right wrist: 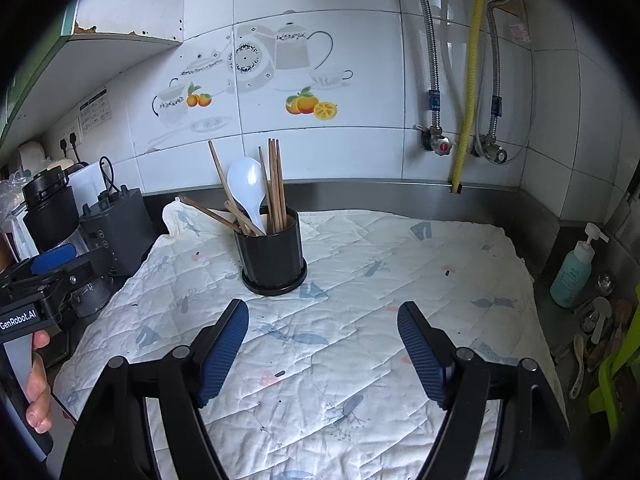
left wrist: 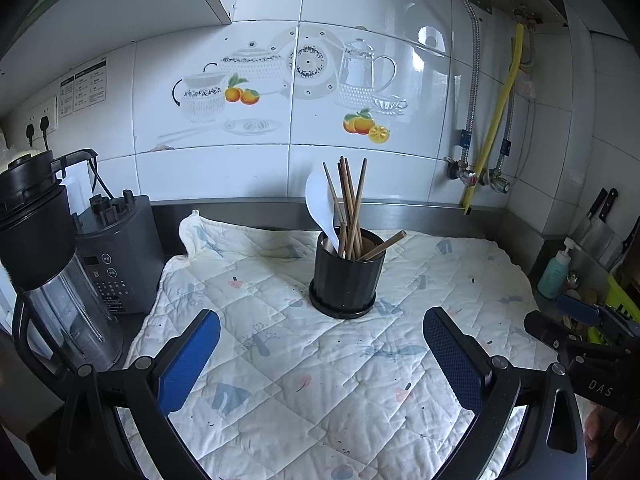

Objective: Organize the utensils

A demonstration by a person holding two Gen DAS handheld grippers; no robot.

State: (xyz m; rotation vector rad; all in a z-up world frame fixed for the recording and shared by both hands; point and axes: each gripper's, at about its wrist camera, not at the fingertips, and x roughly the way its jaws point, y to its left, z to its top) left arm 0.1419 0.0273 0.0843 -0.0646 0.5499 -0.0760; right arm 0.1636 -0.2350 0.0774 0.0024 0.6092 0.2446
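1. Blue-padded fingers of the left gripper [left wrist: 322, 354] stand wide apart with nothing between them, hanging above the near part of the quilted cloth [left wrist: 280, 380]
2. Blue ribbed pads of the right gripper [right wrist: 323, 350] are likewise spread wide and grip nothing; they hang over the same cloth's near half
3. In the left wrist view the right gripper shows at the right edge of the cloth; in the right wrist view the left gripper, with the hand [right wrist: 38, 384] that holds it, shows at the left edge
4. White cloth with pale printed figures covers the counter [right wrist: 520, 204]; its far left corner is folded up
5. Toward the far edge of the cloth, left of its middle in the right wrist view, stands a black ribbed holder [left wrist: 345, 276] on a round black base
6. Wooden chopsticks [left wrist: 352, 204] and a white spoon [left wrist: 320, 208] stand in the holder; most chopsticks are near upright, and one leans low over the rim
7. Off the cloth's left edge sit a grey blender base [left wrist: 116, 256] and its jar [left wrist: 48, 264]
8. Off the right edge stands a teal pump bottle [right wrist: 572, 272], with loose spoons [right wrist: 600, 320] just beside a green rack [right wrist: 624, 352]
9. Behind the counter rises a white tiled wall [left wrist: 360, 12] with teapot and orange decals, metal hoses and a yellow hose [right wrist: 470, 80]
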